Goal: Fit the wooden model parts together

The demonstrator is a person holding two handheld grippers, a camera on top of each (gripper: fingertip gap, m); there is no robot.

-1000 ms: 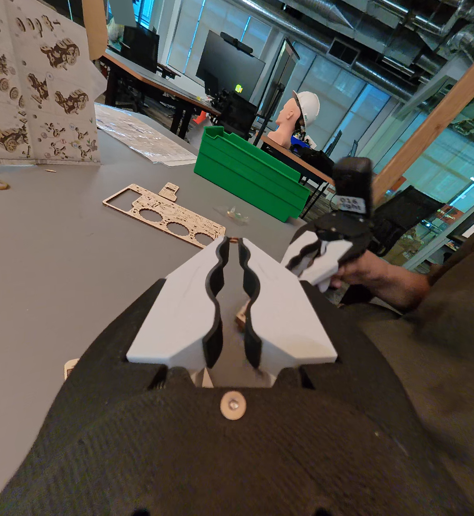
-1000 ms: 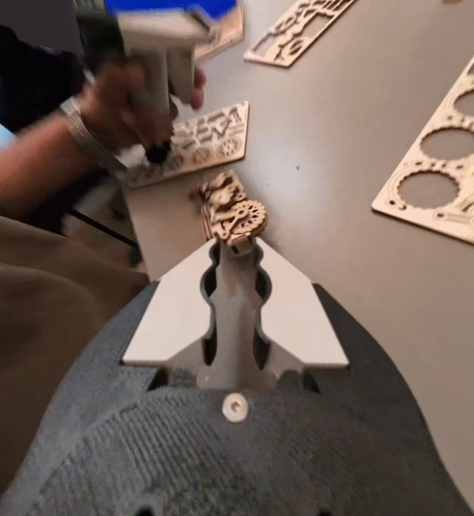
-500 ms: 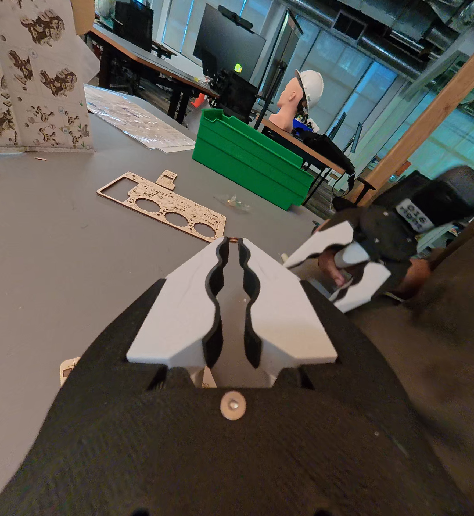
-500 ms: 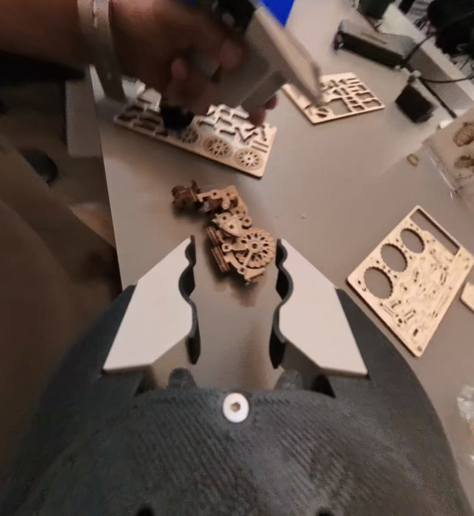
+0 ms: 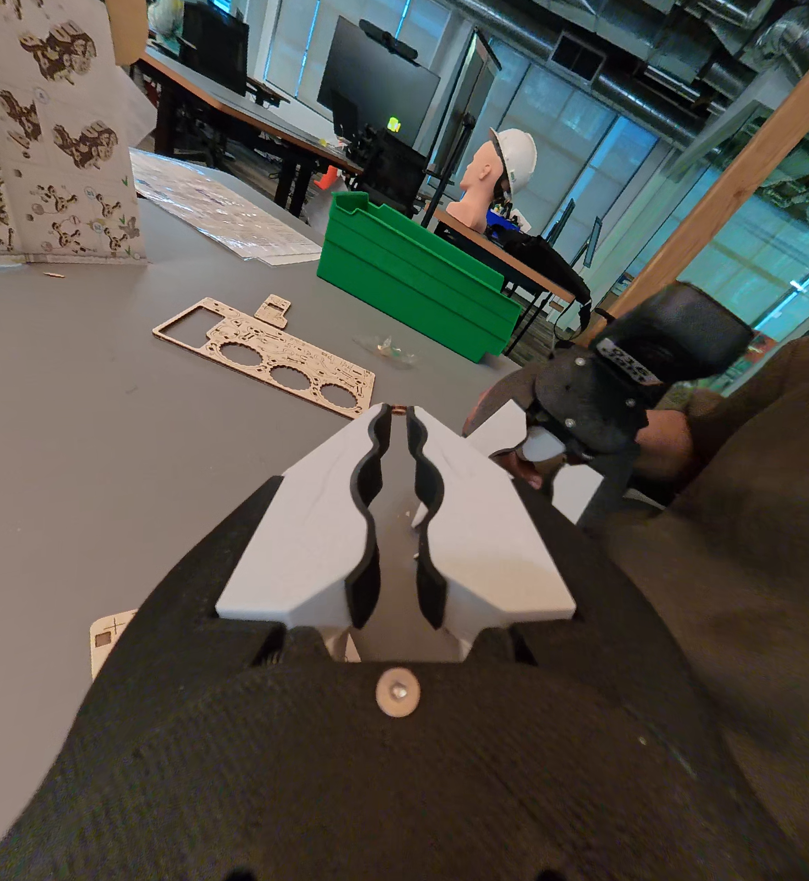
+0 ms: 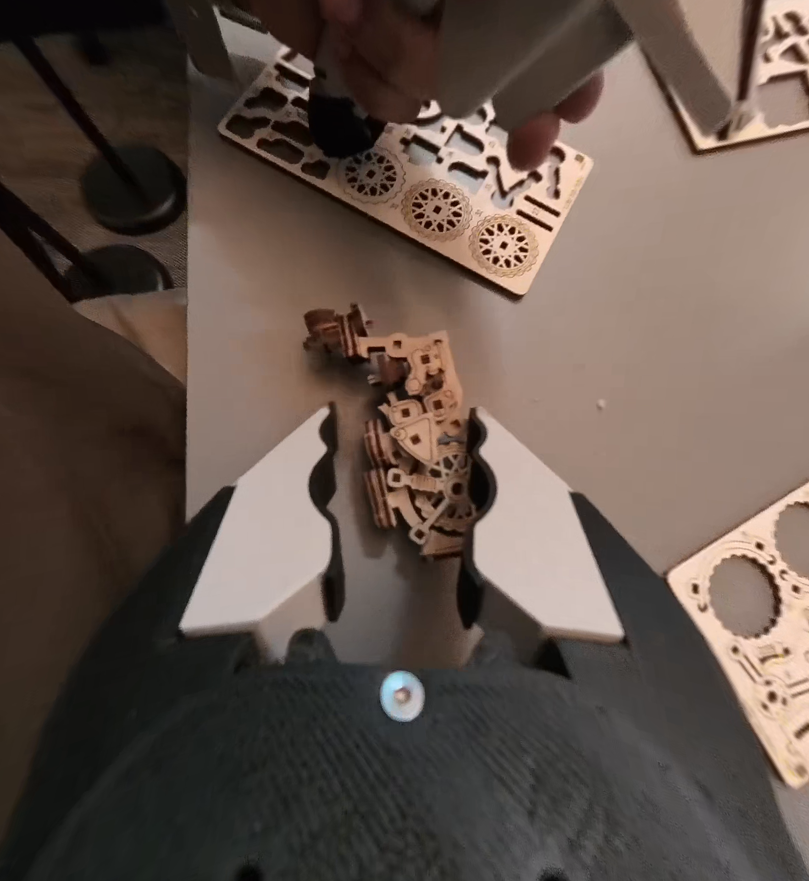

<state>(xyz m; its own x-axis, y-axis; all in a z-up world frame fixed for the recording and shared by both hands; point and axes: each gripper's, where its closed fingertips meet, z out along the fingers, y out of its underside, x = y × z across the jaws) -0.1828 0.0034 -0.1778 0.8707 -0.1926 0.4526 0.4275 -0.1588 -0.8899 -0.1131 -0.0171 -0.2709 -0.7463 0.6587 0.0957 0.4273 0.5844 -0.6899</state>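
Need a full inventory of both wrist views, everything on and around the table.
wooden model assembly: 1, tan and brown, on the table between the right gripper's open fingers
wheel sheet: 1, pale wood, three wheels uncut, beyond the assembly
round-hole sheet: 1, pale wood, mid-table
small wooden piece: 1, beside that sheet
third cut-out sheet: 1, pale, far corner, partly hidden
instruction sheet: 1, white, standing at left
green bin: 1, far table edge
clear bag: 1, near the bin
table: 1, grey
mannequin head with white hard hat: 1, background desk
left gripper: nearly closed on a small brown bit
right gripper: open
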